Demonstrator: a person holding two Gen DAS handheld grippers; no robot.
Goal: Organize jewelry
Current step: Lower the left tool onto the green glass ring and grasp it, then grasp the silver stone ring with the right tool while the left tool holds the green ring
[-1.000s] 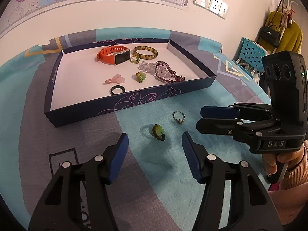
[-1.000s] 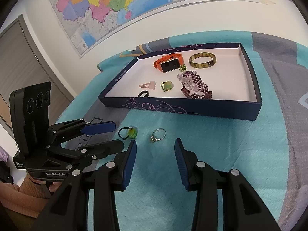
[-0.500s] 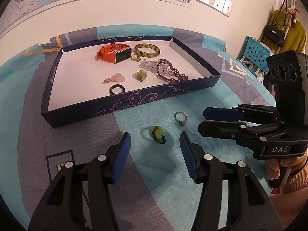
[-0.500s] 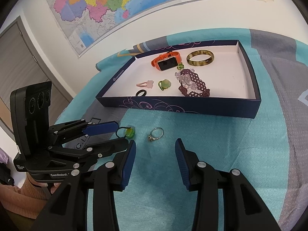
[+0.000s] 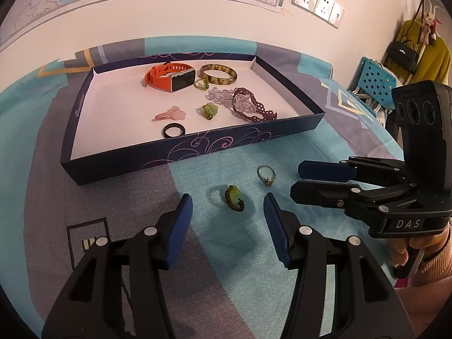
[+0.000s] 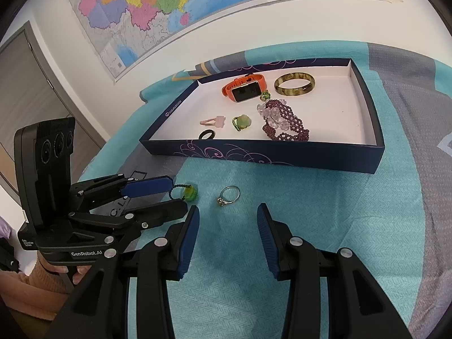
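A green bead ring [image 5: 234, 194] [image 6: 188, 192] and a silver ring [image 5: 266, 173] [image 6: 228, 195] lie on the teal cloth in front of a dark blue tray [image 5: 180, 155] [image 6: 282, 155]. The tray holds an orange watch [image 5: 169, 77] [image 6: 245, 89], a brown bangle [image 5: 218, 74] [image 6: 294, 84], a purple bead bracelet [image 5: 252, 108] [image 6: 285, 124], a pink clip [image 5: 171, 114], a black ring [image 5: 173, 130] and green rings. My left gripper [image 5: 227, 207] [image 6: 169, 195] is open, just short of the green ring. My right gripper [image 6: 226, 221] [image 5: 296, 179] is open, just short of the silver ring.
The table is covered by a teal and grey cloth [image 5: 226, 268]. A map [image 6: 169, 5] hangs on the wall behind the tray. A blue crate [image 5: 375, 80] and a yellow coat [image 5: 432, 62] stand at the far right.
Both grippers have moved slightly forward toward the two rings on the cloth. Both stay open. The jewelry has not moved.
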